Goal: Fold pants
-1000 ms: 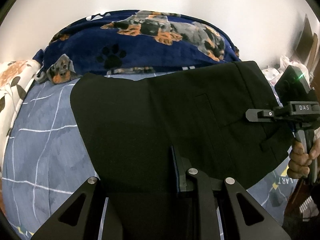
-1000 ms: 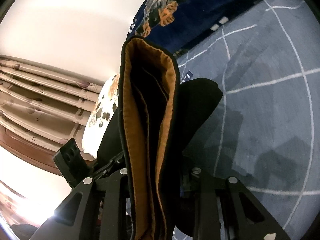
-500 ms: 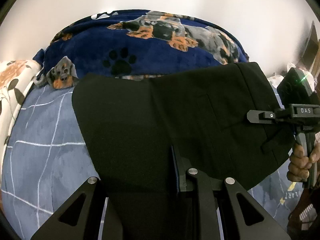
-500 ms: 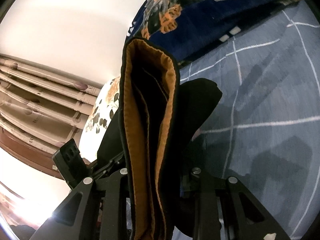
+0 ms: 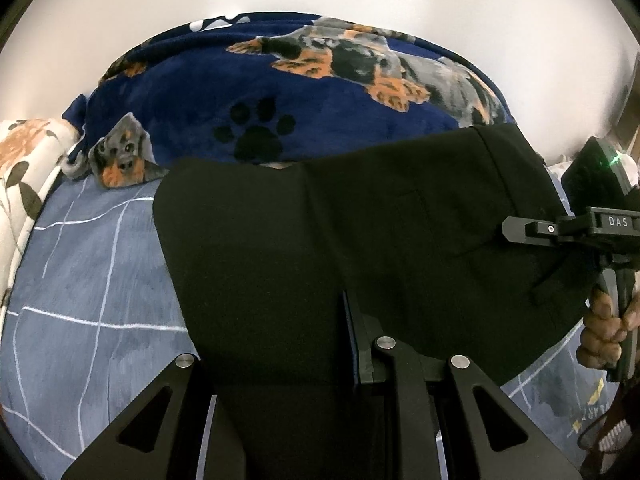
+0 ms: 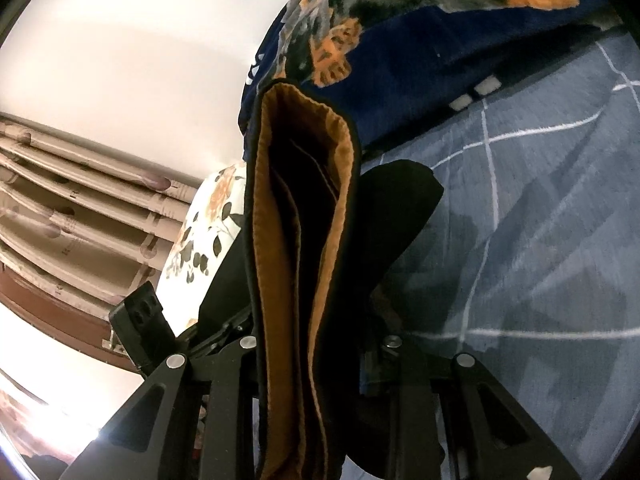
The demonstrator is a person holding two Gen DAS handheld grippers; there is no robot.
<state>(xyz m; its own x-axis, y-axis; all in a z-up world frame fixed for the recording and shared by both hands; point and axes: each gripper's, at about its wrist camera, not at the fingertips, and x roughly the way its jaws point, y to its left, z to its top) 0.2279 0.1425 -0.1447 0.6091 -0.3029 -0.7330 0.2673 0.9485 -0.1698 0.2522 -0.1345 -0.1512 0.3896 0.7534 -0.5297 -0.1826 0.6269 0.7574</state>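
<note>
Black pants (image 5: 304, 248) hiding tool tips

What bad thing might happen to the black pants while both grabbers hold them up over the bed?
1. The black pants hang stretched between the left gripper and the right gripper; if either pinch slips, that side may flop onto the blue checked sheet crooked.
2. The far edge sits near the dog blanket and might drag over it.

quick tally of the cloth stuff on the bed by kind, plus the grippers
black pants: 1
navy dog-print blanket: 1
floral pillow: 1
blue checked bedsheet: 1
grippers: 2, the left gripper and the right gripper
total: 6
</note>
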